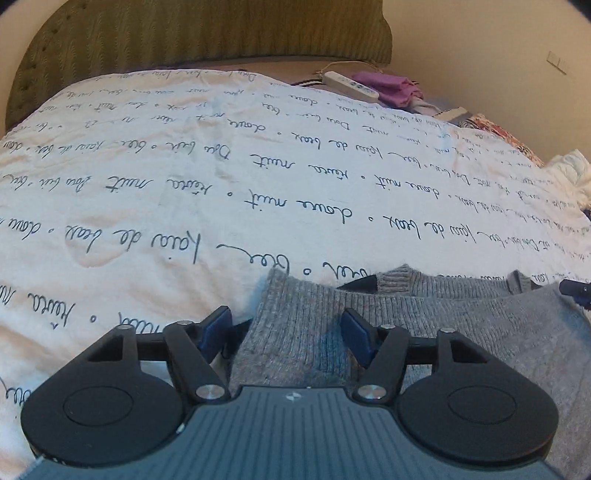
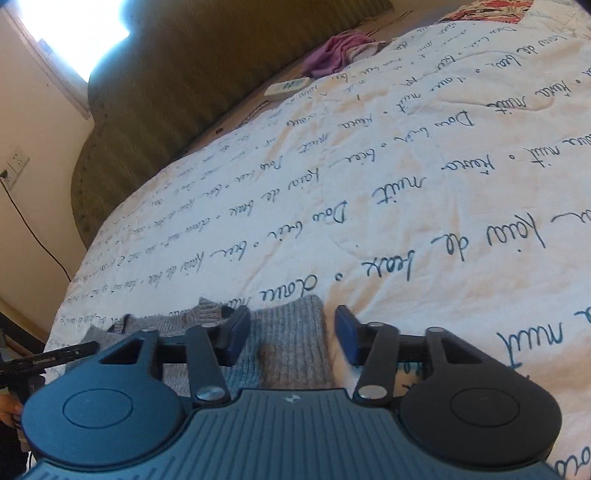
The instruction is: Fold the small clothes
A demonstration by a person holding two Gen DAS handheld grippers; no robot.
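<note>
Left claw (image 1: 286, 334): jaws wide, holding nothing; blue pads (image 1: 216, 326) straddle the left ribbed end of the grey knit sweater (image 1: 480, 325), one pad on the fabric, the other over the bedspread; judged poised to pinch that end, since closing here would catch the edge cleanly.
Garment: the grey knit sweater lies flat on the bed at its near side, ribbed ends pointing toward the headboard; the spread-out lie suits a fold away from the holder; no fold visible yet, so the task looks to be at an early step.
Right claw (image 2: 293, 336): jaws wide, holding nothing; the right ribbed end sits between the pads, unpinched; the matching station on the opposite end suggests both ends are to be lifted together, keeping the fold square.
Bed: script-printed bedspread (image 1: 258, 177) carries the work; its soft surface may let the knit drag.
Far side: power strip (image 1: 351, 84) and purple cloth (image 1: 391, 86) near the green headboard (image 1: 184, 33), well apart from the sweater.
</note>
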